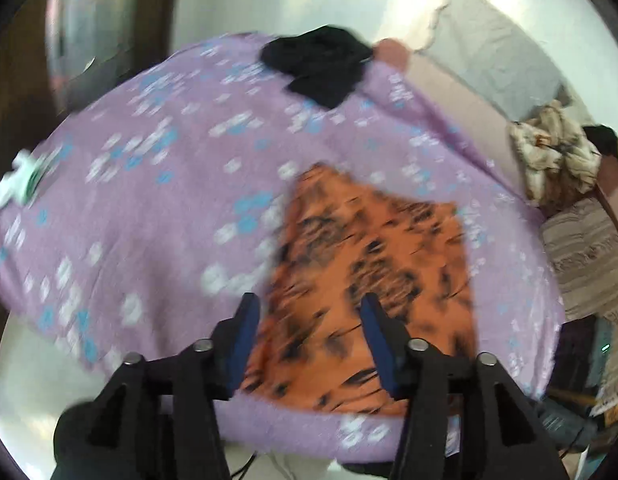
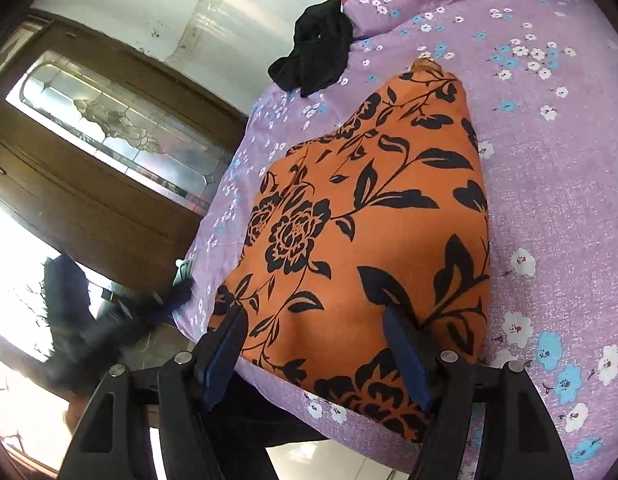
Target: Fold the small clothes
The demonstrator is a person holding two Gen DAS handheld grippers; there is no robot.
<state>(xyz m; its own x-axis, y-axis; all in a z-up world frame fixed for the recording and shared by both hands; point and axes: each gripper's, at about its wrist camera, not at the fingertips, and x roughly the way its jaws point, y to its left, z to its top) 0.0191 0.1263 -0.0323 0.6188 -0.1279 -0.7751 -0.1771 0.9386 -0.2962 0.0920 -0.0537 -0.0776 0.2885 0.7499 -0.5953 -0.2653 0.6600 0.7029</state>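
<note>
An orange garment with a black flower print point(image 2: 369, 220) lies flat on the purple flowered bedsheet point(image 2: 549, 200). It also shows, blurred, in the left wrist view point(image 1: 369, 264). My left gripper point(image 1: 309, 312) is open and empty above the garment's near edge. My right gripper point(image 2: 315, 324) is open and empty, its fingers on either side of the garment's near end, low over it. A crumpled black garment point(image 2: 315, 56) lies at the far side of the sheet; it also shows in the left wrist view point(image 1: 321, 66).
A white and green cloth point(image 1: 19, 184) lies at the sheet's left edge. A pile of pale clothes point(image 1: 549, 156) and a striped rug point(image 1: 589, 264) are to the right. A wooden door with a glass panel point(image 2: 109, 128) stands beyond the bed.
</note>
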